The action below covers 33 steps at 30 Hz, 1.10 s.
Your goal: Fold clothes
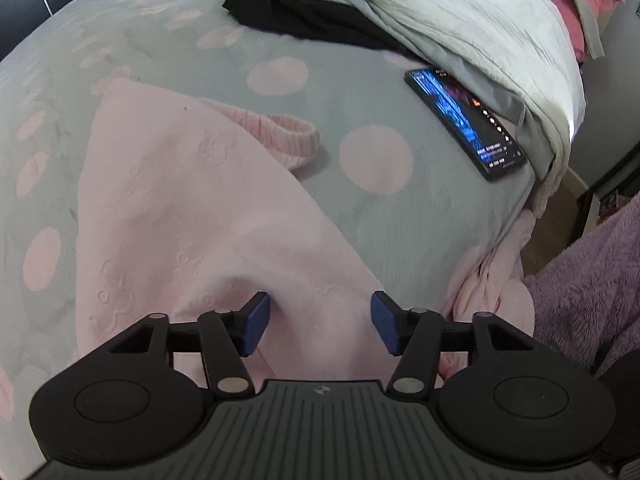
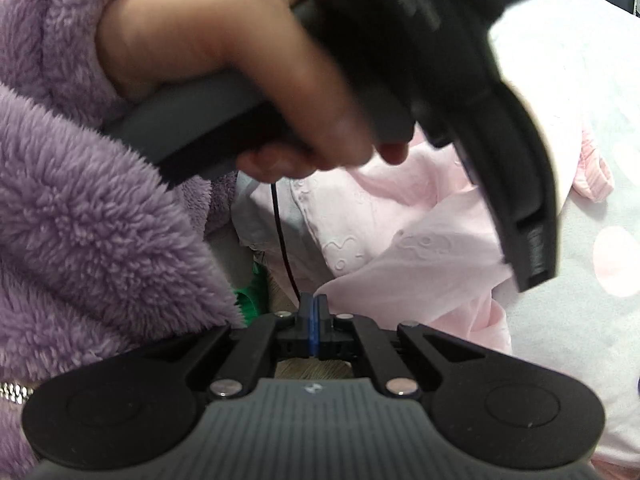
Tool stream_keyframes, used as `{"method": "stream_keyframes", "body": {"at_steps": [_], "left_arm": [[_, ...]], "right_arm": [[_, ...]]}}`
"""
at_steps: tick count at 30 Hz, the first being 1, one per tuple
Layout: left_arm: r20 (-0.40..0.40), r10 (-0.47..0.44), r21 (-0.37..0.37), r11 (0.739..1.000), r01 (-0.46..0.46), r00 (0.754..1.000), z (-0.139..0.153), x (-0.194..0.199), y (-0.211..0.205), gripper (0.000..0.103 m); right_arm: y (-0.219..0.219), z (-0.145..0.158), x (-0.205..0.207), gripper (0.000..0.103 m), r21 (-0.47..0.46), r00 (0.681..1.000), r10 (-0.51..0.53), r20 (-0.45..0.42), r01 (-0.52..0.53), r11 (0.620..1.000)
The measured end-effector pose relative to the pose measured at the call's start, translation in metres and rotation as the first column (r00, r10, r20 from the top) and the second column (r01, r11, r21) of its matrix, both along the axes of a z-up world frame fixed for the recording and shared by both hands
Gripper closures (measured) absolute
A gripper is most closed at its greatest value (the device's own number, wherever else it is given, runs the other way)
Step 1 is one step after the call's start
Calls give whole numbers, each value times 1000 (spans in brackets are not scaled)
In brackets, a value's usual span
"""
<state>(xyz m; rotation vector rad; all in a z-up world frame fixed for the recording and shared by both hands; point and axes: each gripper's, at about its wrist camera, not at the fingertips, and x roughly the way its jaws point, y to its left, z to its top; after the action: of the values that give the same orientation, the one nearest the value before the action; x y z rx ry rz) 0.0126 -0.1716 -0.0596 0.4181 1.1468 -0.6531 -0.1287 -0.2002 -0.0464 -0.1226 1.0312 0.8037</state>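
Note:
A pale pink embossed garment (image 1: 180,208) lies spread on the bed, its ribbed cuff (image 1: 288,132) pointing toward the middle. My left gripper (image 1: 322,324) points down over the garment's near part. It is open, its blue pads apart, with pink cloth below and between them but not pinched. In the right wrist view the same garment (image 2: 380,216) is bunched at the bed's edge. My right gripper (image 2: 314,308) is shut, and a corner of the pink cloth runs into its tips. A hand (image 2: 240,60) holding the other gripper's black body (image 2: 480,100) fills the upper part of that view.
The bedspread (image 1: 360,92) is grey with pink dots. A lit phone (image 1: 464,120) lies at the right, beside a pile of white and grey clothes (image 1: 460,12) and a black garment (image 1: 304,12). The bed's right edge drops to the floor (image 1: 560,216). A purple fleece sleeve (image 2: 80,220) and a thin black cable (image 2: 284,240) are close.

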Motion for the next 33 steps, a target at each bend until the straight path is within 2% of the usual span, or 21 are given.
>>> {"method": "stream_keyframes", "body": {"at_steps": [1,4,6,8,12,13,14,16,20,22,26,30,33], "left_arm": [[-11,14,-5,1000,-14,1000,-1,3,5,77],[-23,46,-14,999,-46,999,-2,11,21,92],[-3,54,-10,998,-54,999,3,13,30,101],[14,65,-3,998,-64,998,7,15,39,103],[35,113,5,994,-113,993,15,20,61,103],[38,129,1,992,-129,991,17,22,66,103],[42,146,-3,989,-146,988,18,23,71,103],[44,169,-18,986,-168,985,23,25,77,103],[45,190,-63,980,-188,981,31,26,81,102],[44,196,-83,978,-192,980,33,27,80,94],[42,202,-102,975,-197,978,33,31,76,88],[40,192,-113,976,-187,981,30,32,69,87],[30,188,-119,976,-184,982,28,33,65,86]], "right_arm": [[-1,1,-1,102,0,1000,-2,2,2,1000],[-2,4,-2,102,-1,1000,-8,13,8,1000],[-5,5,-1,102,6,1000,-19,14,19,1000],[-8,7,0,99,22,999,-32,12,32,999],[-15,13,3,96,14,998,-52,36,51,999],[-18,15,5,90,10,997,-61,41,60,998],[-21,17,6,77,12,996,-75,42,74,997],[-30,22,10,62,21,993,-109,43,108,994],[-50,30,20,62,28,978,-200,65,199,980],[-51,27,28,62,47,954,-294,53,292,955],[-54,16,44,62,63,894,-447,28,445,893],[-52,3,55,61,84,849,-528,-17,527,846],[-51,-4,66,61,61,831,-555,-40,557,828]]}}
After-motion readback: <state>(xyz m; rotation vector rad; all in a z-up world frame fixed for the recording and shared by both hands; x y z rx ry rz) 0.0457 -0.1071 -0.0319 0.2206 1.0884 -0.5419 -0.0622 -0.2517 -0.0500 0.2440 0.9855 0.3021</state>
